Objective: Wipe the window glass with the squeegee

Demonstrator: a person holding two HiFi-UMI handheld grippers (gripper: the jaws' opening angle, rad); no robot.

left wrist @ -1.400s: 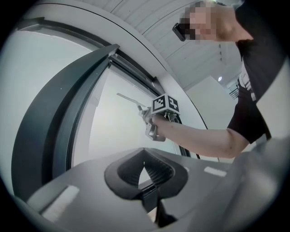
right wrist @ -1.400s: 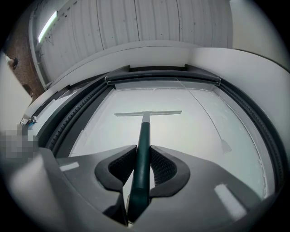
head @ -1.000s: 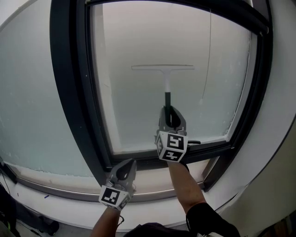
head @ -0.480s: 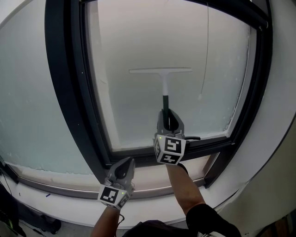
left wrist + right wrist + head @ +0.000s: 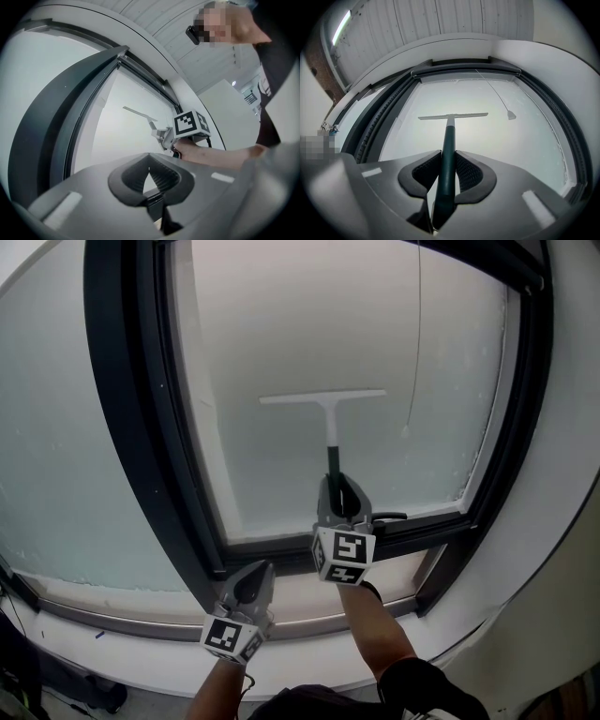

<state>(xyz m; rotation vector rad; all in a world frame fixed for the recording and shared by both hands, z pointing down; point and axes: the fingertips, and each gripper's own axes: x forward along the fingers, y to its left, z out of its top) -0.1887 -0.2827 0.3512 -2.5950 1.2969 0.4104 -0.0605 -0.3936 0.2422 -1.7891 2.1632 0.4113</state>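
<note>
The squeegee has a white blade [image 5: 323,397] lying level against the frosted window glass [image 5: 300,315] and a dark green handle [image 5: 332,457]. My right gripper [image 5: 342,495] is shut on the handle just above the lower frame. In the right gripper view the handle [image 5: 448,150] runs up between the pads to the blade [image 5: 453,115]. My left gripper [image 5: 251,585] hangs lower left over the sill, shut and holding nothing. The left gripper view shows its closed jaws, with the squeegee [image 5: 139,113] and the right gripper's marker cube [image 5: 191,123] beyond.
A dark window frame [image 5: 131,427] surrounds the pane. A thin cord [image 5: 416,343] hangs at the right of the glass, ending in a small pull [image 5: 405,431]. A white sill [image 5: 300,601] runs below. Another frosted pane [image 5: 47,456] lies to the left.
The right gripper has drawn the squeegee down the glass, so the blade sits lower on the pane. The left gripper has stayed by the sill.
</note>
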